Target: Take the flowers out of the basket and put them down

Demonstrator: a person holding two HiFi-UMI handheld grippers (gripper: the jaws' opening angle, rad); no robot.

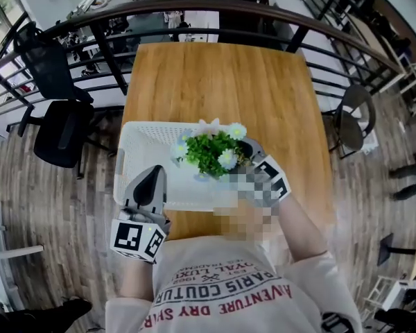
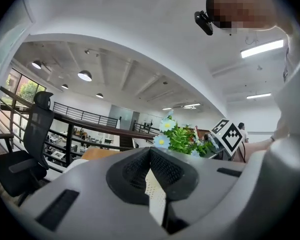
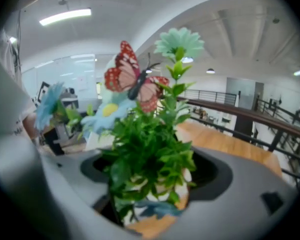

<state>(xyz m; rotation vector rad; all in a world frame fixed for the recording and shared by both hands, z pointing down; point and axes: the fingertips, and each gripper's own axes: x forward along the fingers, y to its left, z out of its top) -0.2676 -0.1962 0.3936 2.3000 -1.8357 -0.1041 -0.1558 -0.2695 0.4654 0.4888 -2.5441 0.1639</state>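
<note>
A bunch of artificial flowers (image 1: pixel 211 151) with green leaves, pale blue and white blooms and a red butterfly (image 3: pixel 135 81) stands over the white perforated basket (image 1: pixel 142 141) on the wooden table (image 1: pixel 215 82). My right gripper (image 1: pixel 246 148) is shut on the bunch near its base; in the right gripper view the flowers (image 3: pixel 150 149) fill the space between the jaws. My left gripper (image 1: pixel 151 179) is at the basket's near left rim, shut on a strip of the basket wall (image 2: pixel 155 194). The left gripper view also shows the flowers (image 2: pixel 182 139) beyond.
The basket sits at the table's near edge, with bare wood beyond it. A black office chair (image 1: pixel 59 127) stands left of the table and a round chair (image 1: pixel 353 120) to the right. A dark railing (image 1: pixel 194 9) curves behind the far end.
</note>
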